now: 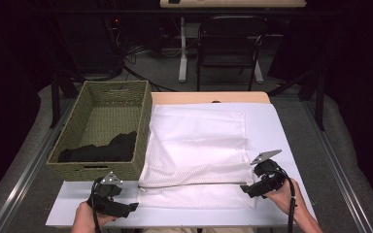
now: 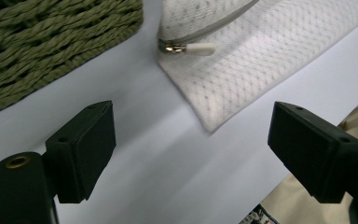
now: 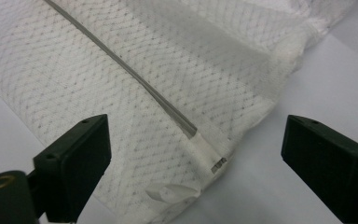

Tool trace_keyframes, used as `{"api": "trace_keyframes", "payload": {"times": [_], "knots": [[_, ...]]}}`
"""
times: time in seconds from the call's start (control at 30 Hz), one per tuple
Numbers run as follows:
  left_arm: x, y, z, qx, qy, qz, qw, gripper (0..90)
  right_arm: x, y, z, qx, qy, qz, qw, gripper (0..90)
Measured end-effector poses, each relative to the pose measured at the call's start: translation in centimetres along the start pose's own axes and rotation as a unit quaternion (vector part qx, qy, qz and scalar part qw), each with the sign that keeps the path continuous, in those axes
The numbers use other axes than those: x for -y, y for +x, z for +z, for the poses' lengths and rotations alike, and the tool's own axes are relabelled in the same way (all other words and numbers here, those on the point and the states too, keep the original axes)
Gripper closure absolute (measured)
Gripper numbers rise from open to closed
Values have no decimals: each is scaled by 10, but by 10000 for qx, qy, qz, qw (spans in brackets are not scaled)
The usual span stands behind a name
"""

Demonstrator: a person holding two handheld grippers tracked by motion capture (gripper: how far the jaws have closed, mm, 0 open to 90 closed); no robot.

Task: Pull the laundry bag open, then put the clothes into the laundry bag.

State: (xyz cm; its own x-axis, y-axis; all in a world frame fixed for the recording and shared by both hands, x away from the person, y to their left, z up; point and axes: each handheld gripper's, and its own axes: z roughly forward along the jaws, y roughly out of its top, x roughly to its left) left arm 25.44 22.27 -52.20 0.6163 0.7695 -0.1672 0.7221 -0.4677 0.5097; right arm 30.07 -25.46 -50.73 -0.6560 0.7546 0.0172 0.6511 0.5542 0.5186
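While my left gripper (image 2: 191, 149) and right gripper (image 3: 196, 163) hover wide open and empty, the soft, light mesh bag (image 1: 194, 150) lies flat on the table (image 1: 281, 126), best taken by its zipper pull (image 2: 200, 48).

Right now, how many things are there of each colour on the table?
White: 1, the mesh laundry bag
Green: 1, the woven basket
Black: 3, the cloth in the basket, the left gripper and the right gripper
Total: 5
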Motion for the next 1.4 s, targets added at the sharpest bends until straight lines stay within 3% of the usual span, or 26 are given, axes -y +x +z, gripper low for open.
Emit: {"api": "trace_keyframes", "payload": {"times": [0.27, 0.43, 0.6, 1.03, 1.07, 1.2, 1.4], "knots": [[0, 2, 1, -100, 13, -16, 9999, 131, -10, 15, 11, -68, 88, -432, 9990, 85], [0, 3, 3, -96, 75, 32, 9999, 135, -15, 21, 16, -47, 144, -570, 9983, 118], [1, 3, 3, -34, 57, -39, 10000, 119, -22, 24, 21, -31, 176, -630, 9979, 138], [1, 6, 7, -33, 94, -1, 10000, 125, -32, 32, 29, -86, 211, -848, 9961, 193], [1, 6, 8, -15, 107, 2, 9999, 139, -41, 39, 39, -134, 250, -1025, 9943, 340], [-1, 6, 9, -31, 147, 112, 9998, 143, -47, 44, 46, -123, 325, -1144, 9928, 480], [-2, 5, 12, 8, 151, 104, 9998, 144, -56, 50, 52, -268, 310, -1333, 9902, 565]]}}
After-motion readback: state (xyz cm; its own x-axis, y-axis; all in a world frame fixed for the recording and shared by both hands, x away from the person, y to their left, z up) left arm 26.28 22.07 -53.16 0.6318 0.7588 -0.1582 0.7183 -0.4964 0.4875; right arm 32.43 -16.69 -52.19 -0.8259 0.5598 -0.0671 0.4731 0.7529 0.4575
